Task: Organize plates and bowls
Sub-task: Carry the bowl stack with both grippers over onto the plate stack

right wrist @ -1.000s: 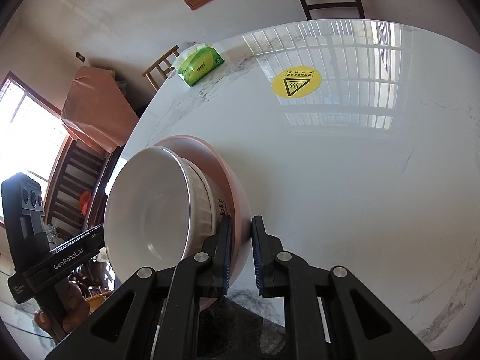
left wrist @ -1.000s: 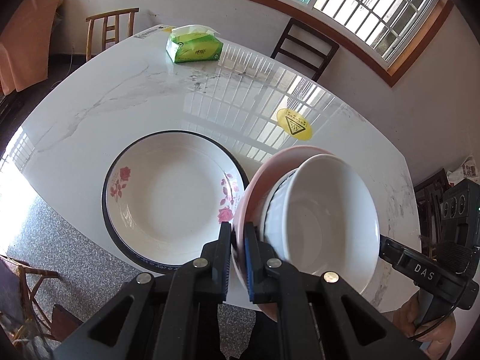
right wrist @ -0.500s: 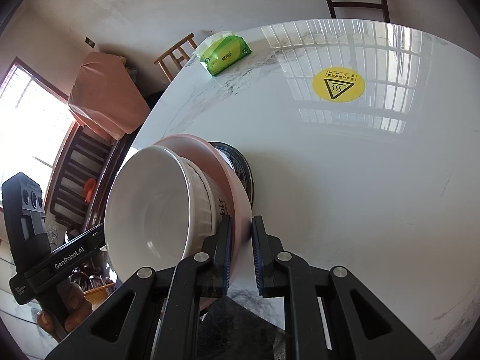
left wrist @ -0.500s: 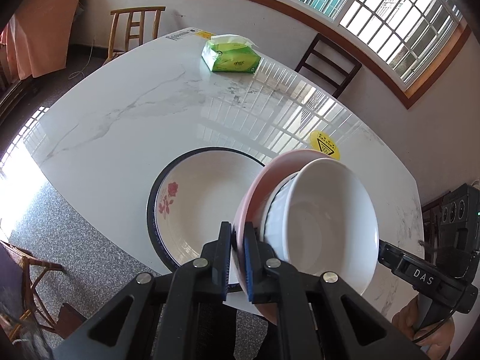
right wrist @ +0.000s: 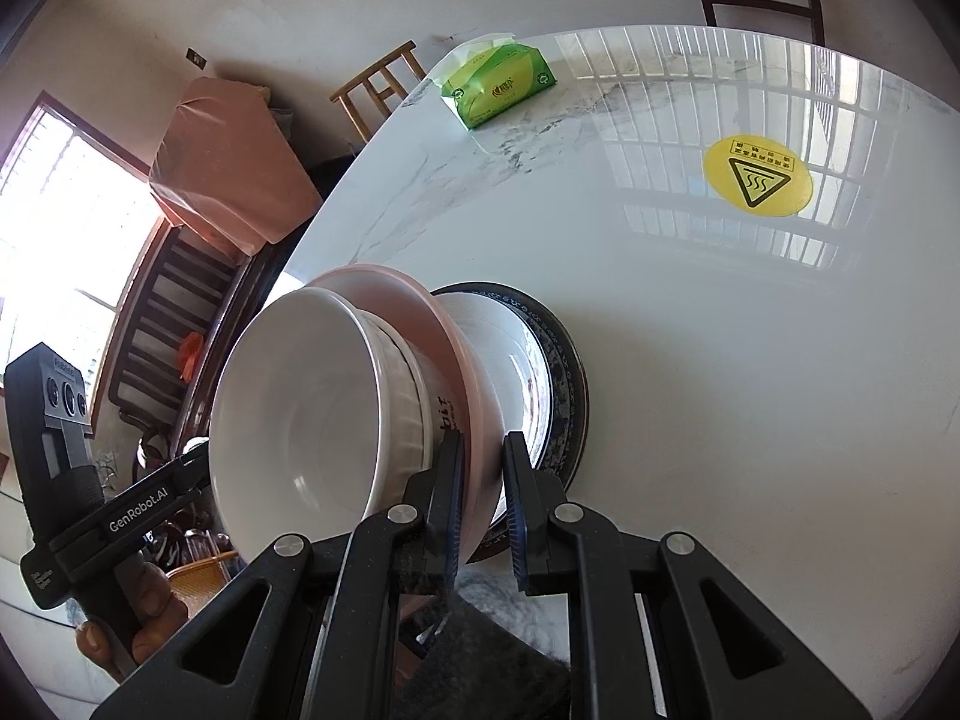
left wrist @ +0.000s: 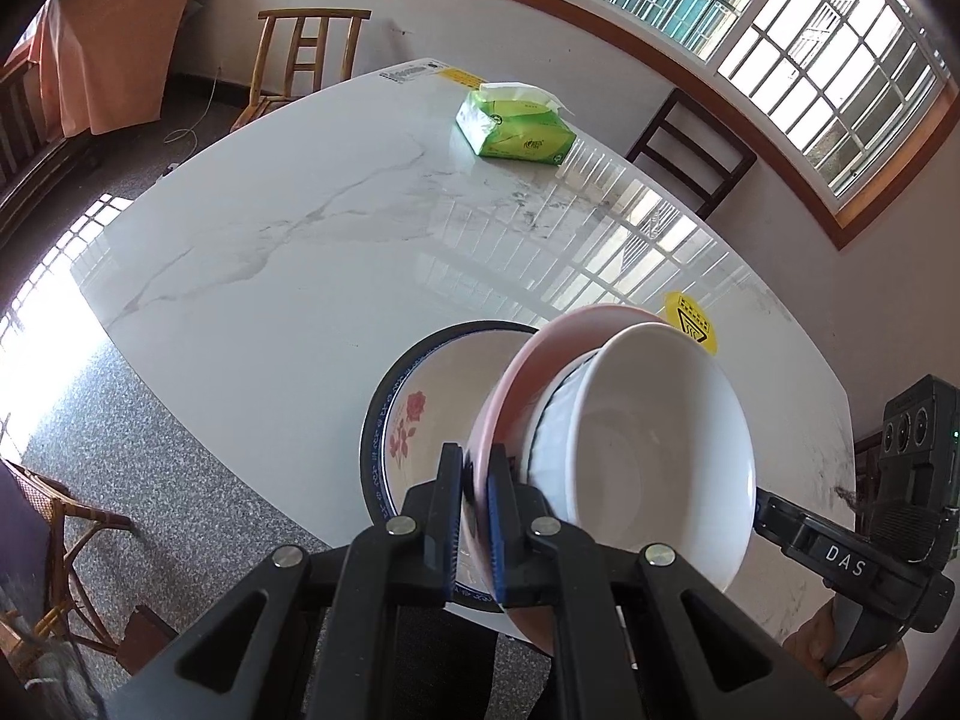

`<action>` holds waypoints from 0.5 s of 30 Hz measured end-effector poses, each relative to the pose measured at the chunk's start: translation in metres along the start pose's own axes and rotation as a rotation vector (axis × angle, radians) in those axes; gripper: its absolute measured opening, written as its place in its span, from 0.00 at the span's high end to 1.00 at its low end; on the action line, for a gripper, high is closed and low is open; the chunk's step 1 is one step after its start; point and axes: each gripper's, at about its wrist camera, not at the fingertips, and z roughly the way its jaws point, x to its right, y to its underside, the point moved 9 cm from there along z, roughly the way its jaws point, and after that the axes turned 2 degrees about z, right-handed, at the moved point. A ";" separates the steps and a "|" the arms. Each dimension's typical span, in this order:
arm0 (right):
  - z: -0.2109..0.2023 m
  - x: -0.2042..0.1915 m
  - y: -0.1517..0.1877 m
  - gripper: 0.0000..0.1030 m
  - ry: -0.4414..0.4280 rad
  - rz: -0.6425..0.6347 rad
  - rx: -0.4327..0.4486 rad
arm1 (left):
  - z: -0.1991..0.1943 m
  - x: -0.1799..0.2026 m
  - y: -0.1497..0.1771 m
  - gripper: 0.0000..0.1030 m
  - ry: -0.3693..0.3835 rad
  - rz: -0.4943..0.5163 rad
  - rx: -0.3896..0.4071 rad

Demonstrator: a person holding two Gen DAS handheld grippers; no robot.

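Note:
A pink plate [left wrist: 510,396] [right wrist: 438,324] carries a white ribbed bowl [left wrist: 648,450] [right wrist: 312,408] and hangs tilted above the table. My left gripper [left wrist: 474,498] is shut on the plate's near rim. On the opposite rim, my right gripper [right wrist: 483,480] is shut too. A floral plate with a dark blue rim [left wrist: 408,420] [right wrist: 552,360] lies on the white marble table [left wrist: 300,240] [right wrist: 720,360], partly under the pink plate. Each view shows the other gripper's black body [left wrist: 840,564] [right wrist: 120,522] beyond the bowl, with its fingertips hidden.
A green tissue pack [left wrist: 516,132] [right wrist: 498,84] lies at the table's far side. A yellow warning sticker [left wrist: 690,321] [right wrist: 756,174] is stuck on the top. A wooden chair [left wrist: 306,54] and a dark chair [left wrist: 690,144] stand behind the table. The floral plate sits close to the near edge.
Both grippers have carried the pink plate and bowl sideways toward the floral plate, which the stack now partly covers. Both grips stayed shut.

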 end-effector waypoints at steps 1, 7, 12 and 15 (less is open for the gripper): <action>0.001 -0.001 0.000 0.86 0.000 -0.002 -0.003 | 0.001 -0.002 -0.001 0.94 -0.001 -0.002 -0.001; 0.009 -0.007 -0.002 0.86 -0.001 -0.005 -0.019 | 0.006 -0.011 -0.003 0.94 -0.004 -0.016 -0.006; 0.015 -0.007 -0.002 0.86 0.001 -0.005 -0.033 | 0.012 -0.017 -0.004 0.94 -0.006 -0.022 -0.014; 0.019 -0.008 -0.001 0.86 0.004 -0.004 -0.042 | 0.015 -0.019 -0.004 0.94 -0.004 -0.024 -0.020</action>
